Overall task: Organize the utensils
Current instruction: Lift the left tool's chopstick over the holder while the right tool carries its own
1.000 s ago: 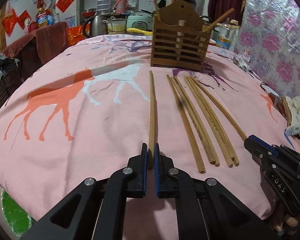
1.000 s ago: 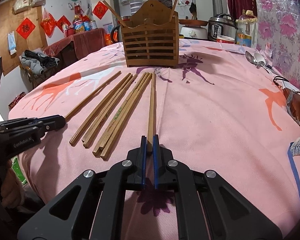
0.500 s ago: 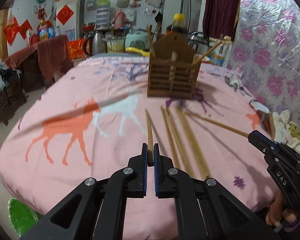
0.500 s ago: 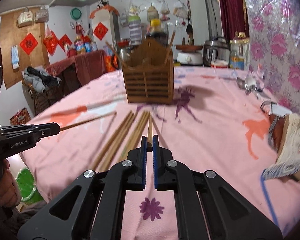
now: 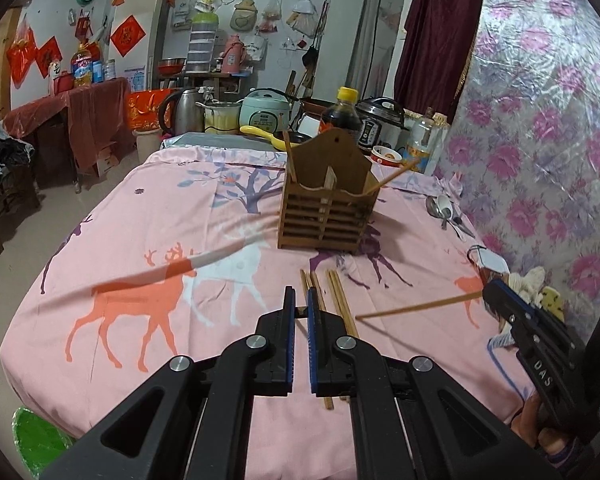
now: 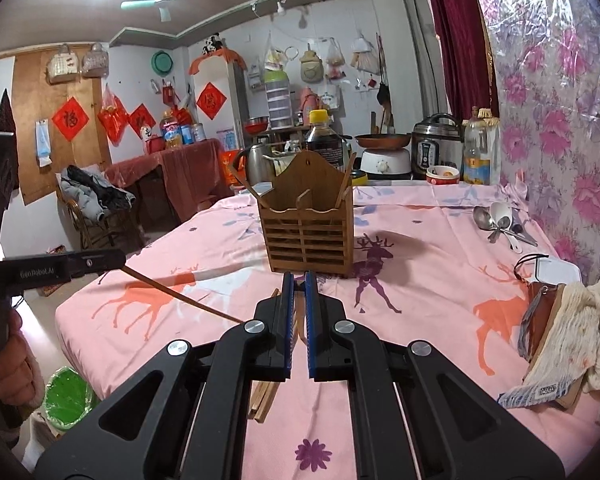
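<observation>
A slatted wooden utensil holder (image 5: 324,208) (image 6: 308,232) stands mid-table on the pink deer-print cloth, with a chopstick leaning out of each side. My left gripper (image 5: 299,296) is shut on one wooden chopstick (image 6: 180,298), held in the air above the cloth. My right gripper (image 6: 297,280) is likewise shut on another chopstick (image 5: 416,306), which slants across from the right, clear of the table. Several loose chopsticks (image 5: 340,304) (image 6: 264,400) lie side by side on the cloth below both grippers, short of the holder.
Spoons (image 5: 444,208) (image 6: 496,220) lie near the right edge by the flowered wall. A knitted cloth and brown wallet (image 6: 572,320) sit at the near right. A dark sauce bottle (image 5: 342,116), cookers and a kettle crowd the far end. A green bin (image 6: 66,396) stands on the floor, left.
Both grippers have risen from the cloth, each lifting its chopstick off the table. The other chopsticks stay where they lay, and the holder now looks lower and farther in both views.
</observation>
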A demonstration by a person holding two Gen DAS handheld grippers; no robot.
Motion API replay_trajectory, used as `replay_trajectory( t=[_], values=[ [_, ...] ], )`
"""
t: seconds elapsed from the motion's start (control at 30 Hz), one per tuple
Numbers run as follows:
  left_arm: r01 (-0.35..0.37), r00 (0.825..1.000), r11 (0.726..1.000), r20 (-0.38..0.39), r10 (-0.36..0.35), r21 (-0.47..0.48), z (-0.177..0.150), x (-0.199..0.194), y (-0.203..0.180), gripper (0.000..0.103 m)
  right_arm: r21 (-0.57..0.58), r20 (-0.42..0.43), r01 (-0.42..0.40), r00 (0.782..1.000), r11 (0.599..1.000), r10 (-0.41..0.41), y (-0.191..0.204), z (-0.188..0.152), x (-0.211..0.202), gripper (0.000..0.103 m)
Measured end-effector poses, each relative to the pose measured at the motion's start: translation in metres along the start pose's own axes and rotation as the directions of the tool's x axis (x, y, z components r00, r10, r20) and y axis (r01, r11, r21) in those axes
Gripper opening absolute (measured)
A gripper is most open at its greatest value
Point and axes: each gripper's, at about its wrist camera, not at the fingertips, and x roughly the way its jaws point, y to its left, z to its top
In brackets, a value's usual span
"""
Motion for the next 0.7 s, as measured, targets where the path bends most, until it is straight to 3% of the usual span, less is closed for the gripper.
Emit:
replay_trajectory(
  t=[0.5, 0.7],
  values=[
    [0.061, 0.998, 0.998, 0.000, -0.061, 0.025, 0.088, 0.028, -0.009, 0.006, 0.016, 0.041, -0.035, 0.999, 0.999, 0.035, -0.009, 0.065, 0.026, 0.006],
    [0.079, 0.995, 0.996, 0.062, -0.082, 0.047, 0.141, 0.027, -0.017, 0.006, 0.019, 0.088, -0.062, 0.994, 0.998, 0.060, -0.010, 0.102, 0.035, 0.006]
  ],
)
